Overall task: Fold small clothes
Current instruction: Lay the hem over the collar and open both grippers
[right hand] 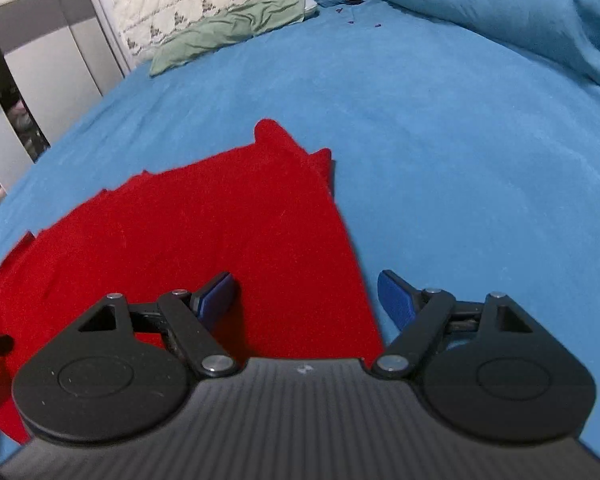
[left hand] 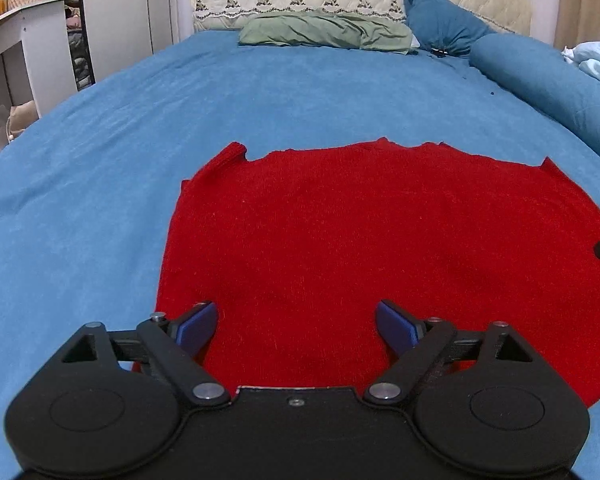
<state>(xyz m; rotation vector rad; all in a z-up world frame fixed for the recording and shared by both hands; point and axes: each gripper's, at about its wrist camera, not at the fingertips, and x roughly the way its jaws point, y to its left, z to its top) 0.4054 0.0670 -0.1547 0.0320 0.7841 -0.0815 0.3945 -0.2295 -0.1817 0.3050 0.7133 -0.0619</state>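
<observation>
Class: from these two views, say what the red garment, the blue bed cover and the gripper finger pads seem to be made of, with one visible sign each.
Red garment: probably fine knit, matte and fuzzy.
Blue bed cover: likely a terry-like fabric, with a soft mottled nap.
Finger pads: apparently smooth blue rubber or plastic with a slight sheen; which one is unclear.

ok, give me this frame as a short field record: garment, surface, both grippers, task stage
garment: red knit top, spread flat
surface: blue bedsheet
left gripper: open, over the top's near part, holding nothing
right gripper: open, fingers straddling the top's right edge
background: green pillow at headboard
task stage: no fold visible yet
</observation>
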